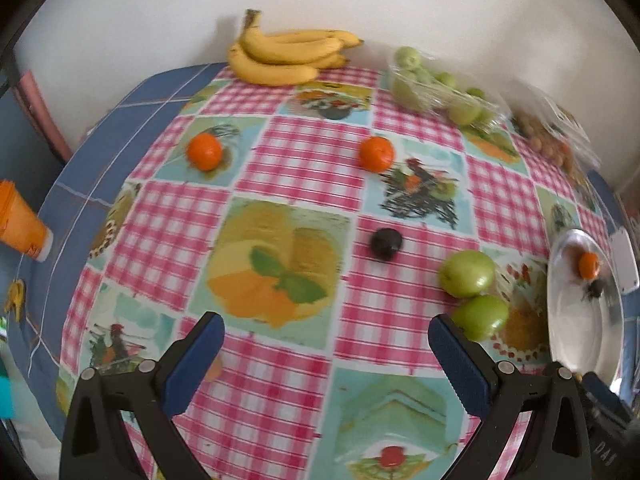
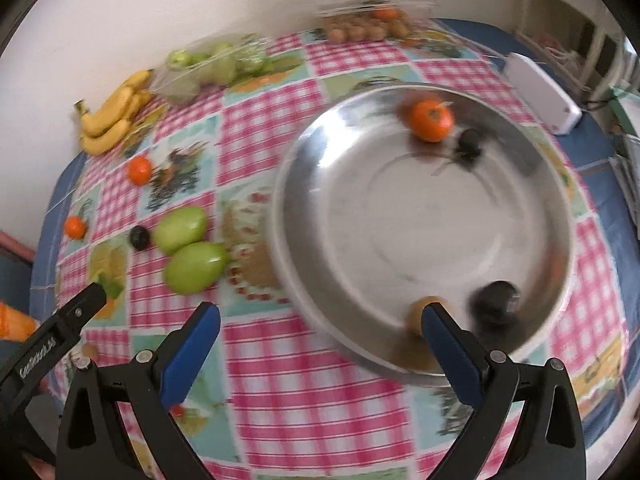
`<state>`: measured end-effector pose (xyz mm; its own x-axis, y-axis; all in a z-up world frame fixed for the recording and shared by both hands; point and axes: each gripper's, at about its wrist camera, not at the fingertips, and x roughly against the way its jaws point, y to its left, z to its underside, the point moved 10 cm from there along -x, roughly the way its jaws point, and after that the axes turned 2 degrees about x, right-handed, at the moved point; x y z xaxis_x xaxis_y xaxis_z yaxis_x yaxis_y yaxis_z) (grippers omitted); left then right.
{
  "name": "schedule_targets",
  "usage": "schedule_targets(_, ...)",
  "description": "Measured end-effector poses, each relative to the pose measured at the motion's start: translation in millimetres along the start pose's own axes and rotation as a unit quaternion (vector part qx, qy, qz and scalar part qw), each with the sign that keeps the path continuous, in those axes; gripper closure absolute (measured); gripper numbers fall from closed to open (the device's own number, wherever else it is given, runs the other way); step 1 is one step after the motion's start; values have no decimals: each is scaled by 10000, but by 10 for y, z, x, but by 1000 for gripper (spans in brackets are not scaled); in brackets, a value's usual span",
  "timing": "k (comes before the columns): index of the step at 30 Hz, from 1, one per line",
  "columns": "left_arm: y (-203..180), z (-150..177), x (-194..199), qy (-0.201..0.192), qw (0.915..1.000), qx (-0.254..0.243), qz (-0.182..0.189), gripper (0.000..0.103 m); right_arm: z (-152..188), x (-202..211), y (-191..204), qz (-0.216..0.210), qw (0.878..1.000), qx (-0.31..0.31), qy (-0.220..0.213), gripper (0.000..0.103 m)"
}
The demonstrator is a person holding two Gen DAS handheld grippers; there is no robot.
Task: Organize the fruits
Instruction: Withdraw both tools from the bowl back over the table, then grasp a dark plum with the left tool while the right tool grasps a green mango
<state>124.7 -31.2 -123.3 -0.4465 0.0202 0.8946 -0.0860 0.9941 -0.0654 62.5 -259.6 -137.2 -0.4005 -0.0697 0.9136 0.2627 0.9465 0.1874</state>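
My left gripper [image 1: 326, 344] is open and empty above the checked tablecloth. Ahead of it lie two tangerines [image 1: 205, 151] [image 1: 376, 153], a dark plum [image 1: 385, 243] and two green apples [image 1: 466, 273] [image 1: 481, 317]. My right gripper [image 2: 320, 332] is open and empty at the near rim of a steel bowl [image 2: 352, 216]. The bowl holds a tangerine [image 2: 431, 120], a dark plum [image 2: 470, 142] at the far side, another dark plum [image 2: 496, 300] and a brownish fruit [image 2: 420, 312] near my right finger. The bowl's edge shows in the left wrist view [image 1: 576, 320].
A bunch of bananas [image 1: 286, 54] lies at the back by the wall. A clear pack of green apples [image 1: 436, 88] and a clear pack of small brown fruit [image 2: 368, 20] sit at the back. An orange cup [image 1: 20, 224] lies at the left edge. A white box [image 2: 540, 92] sits right.
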Motion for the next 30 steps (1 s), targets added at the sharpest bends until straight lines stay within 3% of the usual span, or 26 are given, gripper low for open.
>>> schedule_targets(15,754,-75,-9,222,9952,954,94,0,51,-70,946,-548,9935,999,-78,2)
schedule_targets(24,704,-42,-89,444,9952,851,189,0,-4,-173,927,-513,9952,833,-34,2)
schedule_targets(30,448,-29,-183,521,9956,653,427,0,-70,-174,885,-535,9951,819,-108,3)
